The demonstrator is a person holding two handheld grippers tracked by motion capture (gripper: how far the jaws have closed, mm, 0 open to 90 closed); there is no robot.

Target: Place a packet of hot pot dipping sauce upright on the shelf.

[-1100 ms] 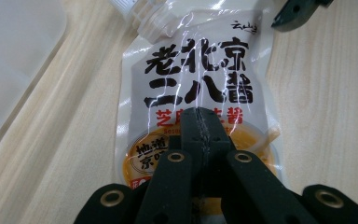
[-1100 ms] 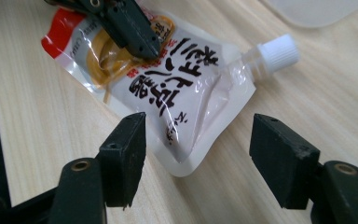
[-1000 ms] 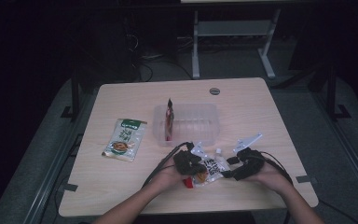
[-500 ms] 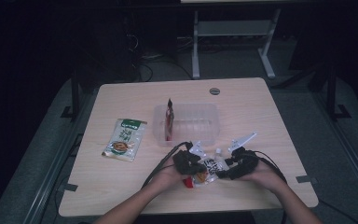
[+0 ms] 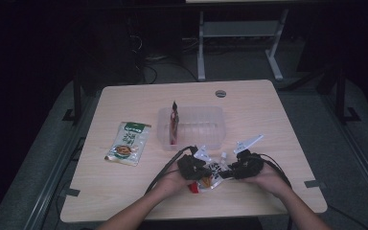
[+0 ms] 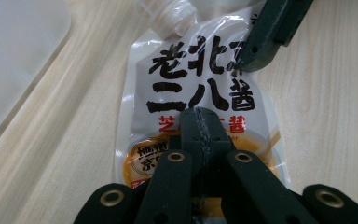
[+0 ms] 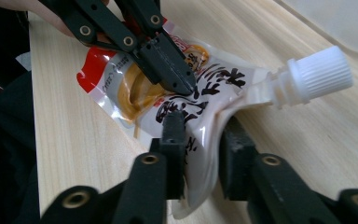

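The bench point(image 5: 268, 120) is seen whole in the high view, though the room around it is lost in darkness. A clear plastic tub point(image 5: 206, 125) stands near its middle; the tub is faint against the wood, and a thin red packet point(image 5: 174, 123) is stood on edge inside at its left end, its print too small to be read. A green-topped sachet point(image 5: 127, 143) lies flat well to the left of the tub.

At the near edge a spouted sauce pouch point(image 6: 200, 84) lies between the two hands; in the high view it is largely covered by them. In the left gripper view its lower end is hidden behind the left gripper point(image 6: 200, 122), whose fingers are pressed together on the pouch's face, just below the large black characters. In the right gripper view the right gripper point(image 7: 203, 126) is set on the pouch's near edge: its fingers have just been closing and are clamped on the crumpled film. The white screw cap point(image 7: 319, 74) is pointed right, resting on the wood.
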